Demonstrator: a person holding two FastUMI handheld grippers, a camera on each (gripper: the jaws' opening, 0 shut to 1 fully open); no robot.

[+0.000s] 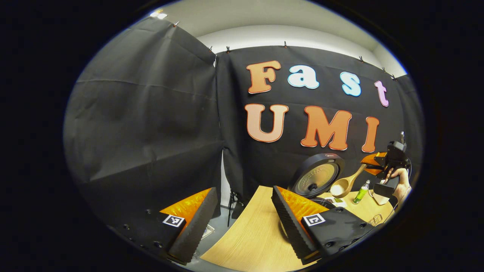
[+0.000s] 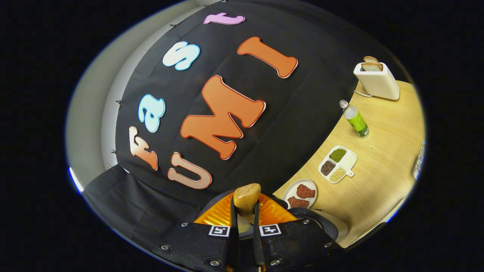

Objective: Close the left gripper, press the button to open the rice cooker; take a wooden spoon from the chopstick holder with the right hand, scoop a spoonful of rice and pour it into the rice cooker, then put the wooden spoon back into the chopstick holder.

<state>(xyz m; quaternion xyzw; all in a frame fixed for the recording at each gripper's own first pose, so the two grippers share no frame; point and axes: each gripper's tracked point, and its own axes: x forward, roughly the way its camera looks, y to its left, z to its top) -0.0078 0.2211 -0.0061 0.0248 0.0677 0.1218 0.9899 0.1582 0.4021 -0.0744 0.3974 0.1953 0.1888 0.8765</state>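
Observation:
The rice cooker (image 1: 317,180) stands on the wooden table (image 1: 253,234) with its round lid raised upright. My left gripper (image 1: 244,223) is open, low over the table's left end and well short of the cooker. A hand (image 1: 401,182) holds my right gripper (image 1: 369,164), which is shut on the handle of the wooden spoon (image 1: 345,185). The spoon's bowl hangs tilted just right of the open lid, above the pot. In the right gripper view the spoon (image 2: 246,196) sticks out between the shut fingers of the right gripper (image 2: 245,223). Whether it carries rice I cannot tell.
A white toaster (image 2: 376,81) with bread stands at the table's far corner. A green bottle (image 2: 355,121), a divided dish of beans (image 2: 337,164) and a plate of meat (image 2: 300,194) sit along the cloth wall. A wire rack (image 1: 376,219) lies near the table's front edge.

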